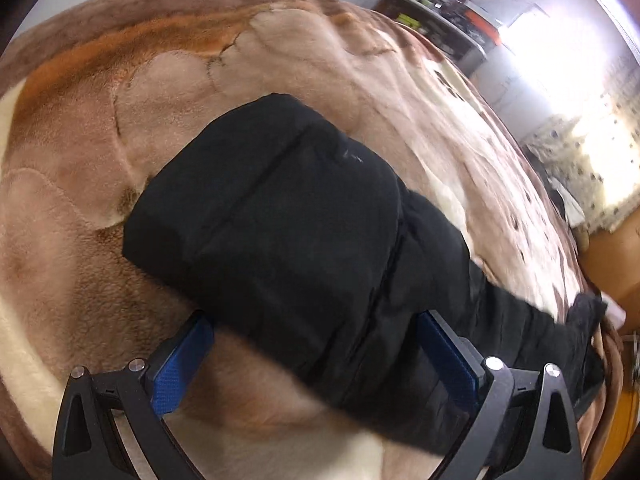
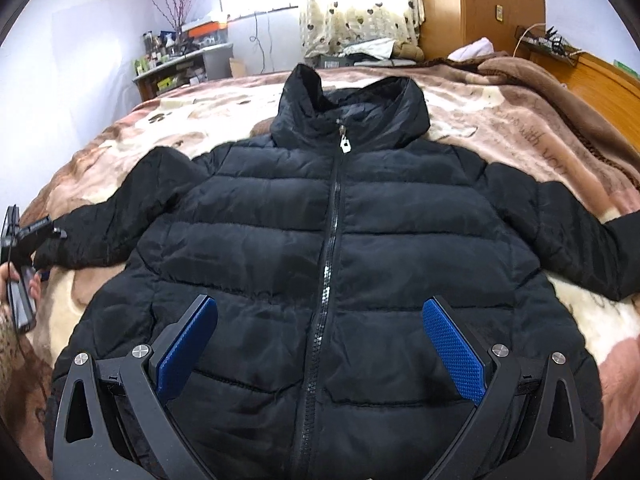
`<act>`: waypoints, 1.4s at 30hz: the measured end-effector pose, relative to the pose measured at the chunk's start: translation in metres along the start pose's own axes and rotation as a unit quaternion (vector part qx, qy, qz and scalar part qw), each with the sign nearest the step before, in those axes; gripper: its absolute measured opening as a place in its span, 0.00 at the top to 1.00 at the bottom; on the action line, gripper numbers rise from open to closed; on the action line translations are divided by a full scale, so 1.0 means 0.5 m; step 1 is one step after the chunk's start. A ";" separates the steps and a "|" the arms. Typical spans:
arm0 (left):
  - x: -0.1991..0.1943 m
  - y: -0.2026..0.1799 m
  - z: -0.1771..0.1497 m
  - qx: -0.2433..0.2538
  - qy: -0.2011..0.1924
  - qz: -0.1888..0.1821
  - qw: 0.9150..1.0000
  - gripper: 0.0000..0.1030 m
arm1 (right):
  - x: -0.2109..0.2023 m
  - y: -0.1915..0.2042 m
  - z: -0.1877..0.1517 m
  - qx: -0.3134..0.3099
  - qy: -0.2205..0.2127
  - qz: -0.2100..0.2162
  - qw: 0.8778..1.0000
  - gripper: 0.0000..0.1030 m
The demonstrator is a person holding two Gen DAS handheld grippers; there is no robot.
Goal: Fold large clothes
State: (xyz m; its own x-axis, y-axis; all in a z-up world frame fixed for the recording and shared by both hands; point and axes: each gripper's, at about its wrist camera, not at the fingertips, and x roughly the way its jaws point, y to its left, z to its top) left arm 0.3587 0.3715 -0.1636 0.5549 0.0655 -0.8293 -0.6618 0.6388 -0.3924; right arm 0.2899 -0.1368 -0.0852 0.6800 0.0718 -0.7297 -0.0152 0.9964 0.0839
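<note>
Both claws spread wide, empty, over a black quilted puffer jacket (image 2: 332,264) on the bed.

Right gripper (image 2: 320,344): blue-padded fingers (image 2: 454,344) wide apart, nothing between them, poised above the jacket's lower front either side of the closed zipper (image 2: 330,256). Left gripper (image 1: 316,364): jaws equally wide, gripping nothing, over a black sleeve (image 1: 280,216); in the right wrist view it sits at that sleeve's cuff, contact unclear. Jacket lies face up, sleeves spread toward the bed's side edges, hood (image 2: 352,108) toward the far edge, on a plush brown-and-cream patterned blanket (image 2: 512,120). Beyond: a cluttered shelf (image 2: 176,64), a heart-print curtain (image 2: 360,12), a wooden wardrobe (image 2: 480,4).
</note>
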 end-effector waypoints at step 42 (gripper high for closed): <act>-0.117 -0.718 -0.531 0.457 0.041 -0.111 0.882 0.74 | -0.090 -0.300 -0.025 0.117 -0.026 -0.041 0.992 0.01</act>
State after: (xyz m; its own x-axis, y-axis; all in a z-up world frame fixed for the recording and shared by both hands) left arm 0.4303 -0.0652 -0.0799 0.5572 -0.1712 -0.8126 0.1620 0.9821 -0.0958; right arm 0.2521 -0.2891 -0.0734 0.7086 -0.0185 -0.7054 0.2085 0.9605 0.1843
